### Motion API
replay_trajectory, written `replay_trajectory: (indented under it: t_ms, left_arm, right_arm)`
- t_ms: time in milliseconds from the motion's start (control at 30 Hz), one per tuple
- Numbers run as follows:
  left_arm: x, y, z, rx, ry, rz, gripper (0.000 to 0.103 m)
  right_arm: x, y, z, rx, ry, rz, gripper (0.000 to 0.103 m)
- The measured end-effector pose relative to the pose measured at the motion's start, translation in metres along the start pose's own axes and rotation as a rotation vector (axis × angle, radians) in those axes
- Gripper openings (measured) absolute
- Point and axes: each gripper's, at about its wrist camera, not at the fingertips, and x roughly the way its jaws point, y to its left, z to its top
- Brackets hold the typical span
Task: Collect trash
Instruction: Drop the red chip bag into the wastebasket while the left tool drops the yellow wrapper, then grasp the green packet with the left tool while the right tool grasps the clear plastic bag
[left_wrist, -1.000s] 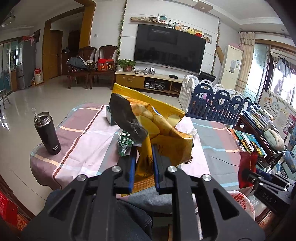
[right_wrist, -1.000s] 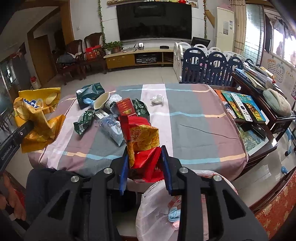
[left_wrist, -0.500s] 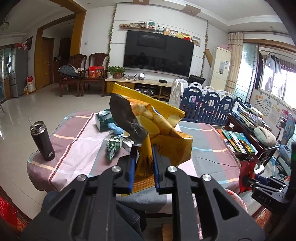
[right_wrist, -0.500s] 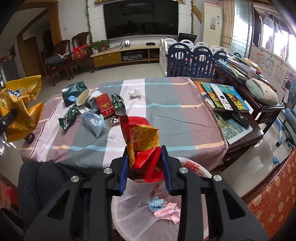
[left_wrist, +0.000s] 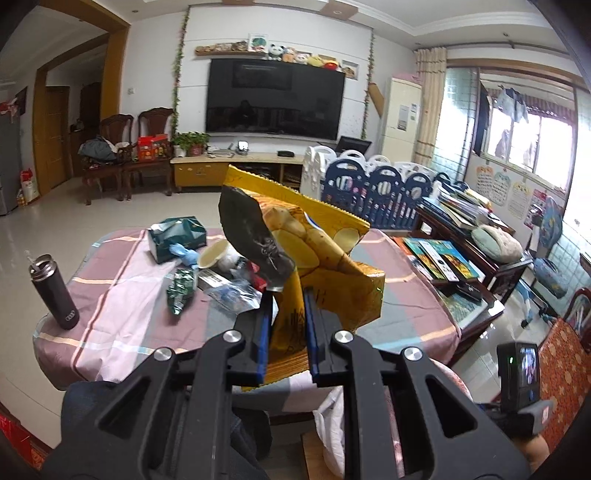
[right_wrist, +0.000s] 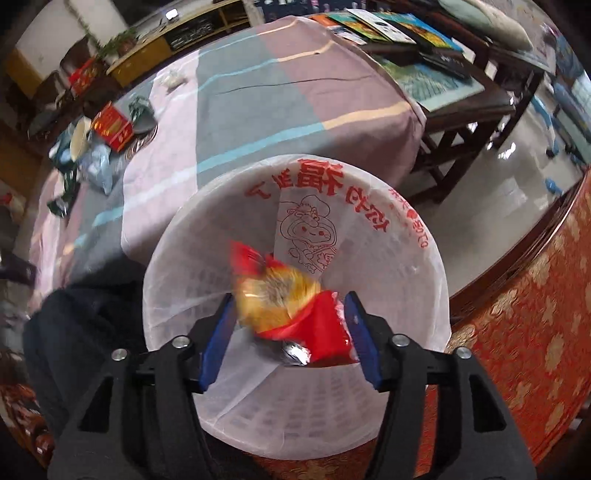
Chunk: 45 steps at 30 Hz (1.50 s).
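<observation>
Right wrist view: the right gripper (right_wrist: 290, 334), low in the frame, points down with its jaws just opened; a blurred red and yellow snack wrapper (right_wrist: 284, 304) hangs loose between them, over the white bag-lined bin (right_wrist: 399, 236). Best to hold over the bin's middle until it drops. Left wrist view: the left gripper (left_wrist: 286, 332) is clenched on a yellow chip bag (left_wrist: 328, 266), mid-frame above the table (left_wrist: 122, 295).
</observation>
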Motion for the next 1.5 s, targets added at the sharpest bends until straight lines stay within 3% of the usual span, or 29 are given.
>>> replay_trajectory:
  t_ms: [233, 367, 500, 600, 667, 700, 733, 833, 1000, 1133, 1300, 1500]
  left_arm:
    - [0.014, -0.033, -0.009, 0.09, 0.069, -0.079, 0.017]
    - [0.049, -0.07, -0.026, 0.211, 0.237, -0.234, 0.017]
    - [0.085, -0.124, -0.068, 0.393, 0.427, -0.397, 0.018]
    - [0.098, -0.152, -0.093, 0.501, 0.485, -0.433, 0.024]
    - [0.102, -0.157, -0.103, 0.527, 0.501, -0.442, 0.044]
    - [0.102, -0.156, -0.104, 0.526, 0.494, -0.431, 0.06]
    - [0.102, -0.152, -0.103, 0.52, 0.482, -0.415, 0.068]
    - [0.107, -0.133, -0.094, 0.477, 0.456, -0.358, 0.072]
    - [0.136, -0.066, -0.064, 0.288, 0.434, -0.201, 0.073]
    - [0.168, 0.009, -0.047, 0.105, 0.447, -0.029, 0.073]
    - [0.212, 0.112, -0.016, -0.08, 0.383, 0.188, 0.073]
    - [0.28, 0.203, 0.002, -0.222, 0.415, 0.331, 0.074]
  right_arm:
    - [-0.057, -0.024, 0.015, 0.086, -0.225, 0.013, 0.076]
    - [-0.093, -0.042, 0.022, 0.15, -0.359, 0.018, 0.077]
    - [-0.114, -0.053, 0.025, 0.19, -0.437, 0.026, 0.081]
    - [-0.116, -0.055, 0.026, 0.186, -0.442, 0.02, 0.081]
    - [-0.112, -0.053, 0.026, 0.181, -0.43, 0.021, 0.081]
    - [-0.109, -0.052, 0.025, 0.179, -0.422, 0.024, 0.081]
    - [-0.106, -0.051, 0.026, 0.177, -0.412, 0.027, 0.081]
    - [-0.097, -0.045, 0.026, 0.168, -0.39, 0.025, 0.081]
    - [-0.082, -0.027, 0.028, 0.127, -0.354, 0.037, 0.081]
    - [-0.069, -0.006, 0.033, 0.077, -0.325, 0.043, 0.081]
    - [-0.053, 0.016, 0.04, 0.029, -0.286, 0.043, 0.081]
    - [-0.031, 0.035, 0.05, 0.0, -0.235, 0.034, 0.081]
